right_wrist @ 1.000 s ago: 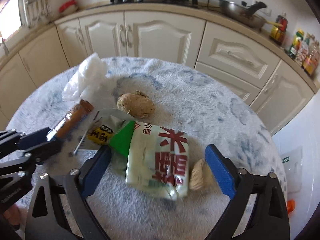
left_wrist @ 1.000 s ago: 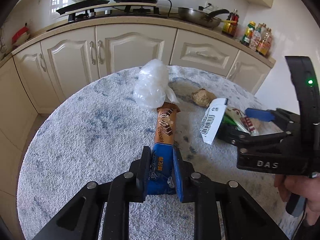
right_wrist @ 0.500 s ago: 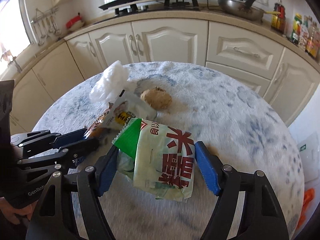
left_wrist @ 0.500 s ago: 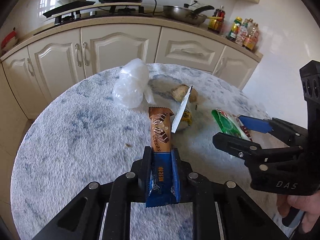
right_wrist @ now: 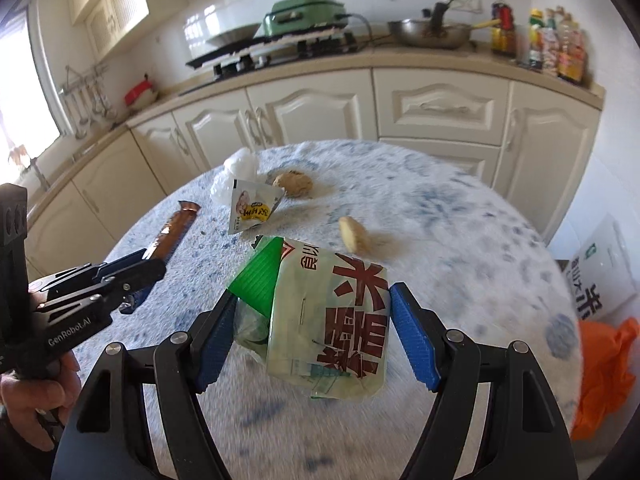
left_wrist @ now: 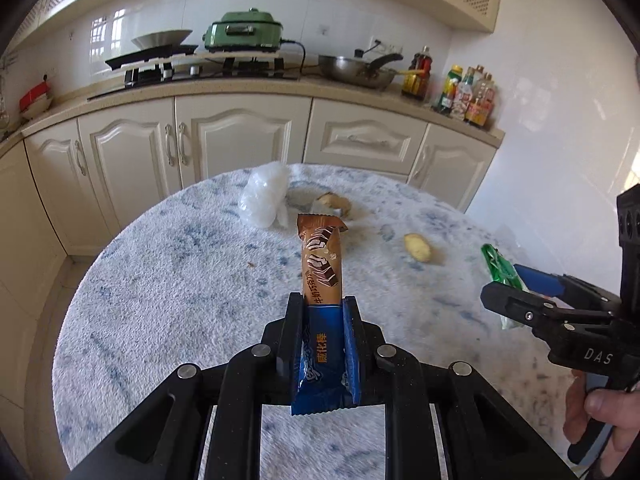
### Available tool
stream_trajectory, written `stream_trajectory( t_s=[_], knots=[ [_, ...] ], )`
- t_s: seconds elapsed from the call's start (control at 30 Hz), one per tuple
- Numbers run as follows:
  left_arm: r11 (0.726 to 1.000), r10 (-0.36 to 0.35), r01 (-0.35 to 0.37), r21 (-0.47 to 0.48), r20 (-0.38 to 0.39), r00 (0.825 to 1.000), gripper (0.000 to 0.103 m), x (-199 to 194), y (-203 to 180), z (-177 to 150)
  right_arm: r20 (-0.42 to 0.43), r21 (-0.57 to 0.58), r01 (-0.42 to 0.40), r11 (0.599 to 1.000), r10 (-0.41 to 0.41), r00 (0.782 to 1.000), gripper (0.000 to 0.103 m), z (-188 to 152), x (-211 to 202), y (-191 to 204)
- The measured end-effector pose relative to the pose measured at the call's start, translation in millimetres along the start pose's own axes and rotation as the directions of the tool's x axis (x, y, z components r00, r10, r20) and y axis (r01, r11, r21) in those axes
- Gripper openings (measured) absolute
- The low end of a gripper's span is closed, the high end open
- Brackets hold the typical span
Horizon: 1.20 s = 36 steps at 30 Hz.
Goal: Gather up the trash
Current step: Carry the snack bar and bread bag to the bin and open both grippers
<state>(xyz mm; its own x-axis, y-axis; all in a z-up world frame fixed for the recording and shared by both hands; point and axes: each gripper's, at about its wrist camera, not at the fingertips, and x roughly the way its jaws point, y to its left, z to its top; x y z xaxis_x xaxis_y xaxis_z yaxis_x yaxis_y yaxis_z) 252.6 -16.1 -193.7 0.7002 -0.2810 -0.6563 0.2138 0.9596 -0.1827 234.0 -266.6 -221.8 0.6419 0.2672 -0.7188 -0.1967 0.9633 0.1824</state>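
Note:
My left gripper [left_wrist: 322,308] is shut on a brown and blue chocolate bar wrapper [left_wrist: 322,268] and holds it above the round table; the wrapper also shows in the right wrist view [right_wrist: 174,232]. My right gripper [right_wrist: 310,316] is shut on a green and clear plastic bag with red characters [right_wrist: 332,316], lifted off the table; its green edge shows in the left wrist view [left_wrist: 498,268]. On the table lie a crumpled clear plastic bag [left_wrist: 264,196], a white and yellow sachet [right_wrist: 252,208], and two ginger pieces [right_wrist: 294,184] [left_wrist: 418,248].
The round table has a blue-white fuzzy cover [left_wrist: 180,280]. Cream kitchen cabinets [left_wrist: 232,136] stand behind it. An orange bag [right_wrist: 604,364] and a white printed bag [right_wrist: 600,276] are on the floor to the right of the table.
Both grippers have lifted and pulled back with their wrappers. The right gripper's bag left the table, uncovering a ginger piece, and the sachet now lies flat.

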Motion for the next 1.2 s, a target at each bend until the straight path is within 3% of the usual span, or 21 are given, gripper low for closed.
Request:
stream_trajectory(
  t_s=[0.13, 0.43, 0.73, 0.97, 1.2],
  knots=[
    [0.999, -0.013, 0.012, 0.035, 0.038, 0.999, 0.014, -27, -21, -6, 0.05, 0.034, 0.027, 0.999, -0.029, 0.998, 0.075, -8, -36, -14],
    [0.987, -0.115, 0.102, 0.121, 0.101, 0.988, 0.015, -74, -79, -7, 0.14, 0.13, 0.099, 0.987, -0.117, 0.983, 0.075, -25, -106, -55],
    [0.959, -0.235, 0.207, 0.194, 0.136, 0.962, 0.015, -98, -142, -3, 0.207, 0.225, 0.167, 0.96, -0.214, 0.955, 0.075, -42, -163, -102],
    [0.909, -0.354, 0.323, 0.261, 0.08, 0.932, 0.015, -89, -208, -10, 0.212, 0.326, 0.23, 0.917, -0.308, 0.927, 0.075, -70, -200, -148],
    [0.857, -0.425, 0.409, 0.312, -0.02, 0.905, 0.015, -62, -276, -21, 0.17, 0.435, 0.294, 0.851, -0.398, 0.902, 0.075, -110, -225, -201]
  ],
)
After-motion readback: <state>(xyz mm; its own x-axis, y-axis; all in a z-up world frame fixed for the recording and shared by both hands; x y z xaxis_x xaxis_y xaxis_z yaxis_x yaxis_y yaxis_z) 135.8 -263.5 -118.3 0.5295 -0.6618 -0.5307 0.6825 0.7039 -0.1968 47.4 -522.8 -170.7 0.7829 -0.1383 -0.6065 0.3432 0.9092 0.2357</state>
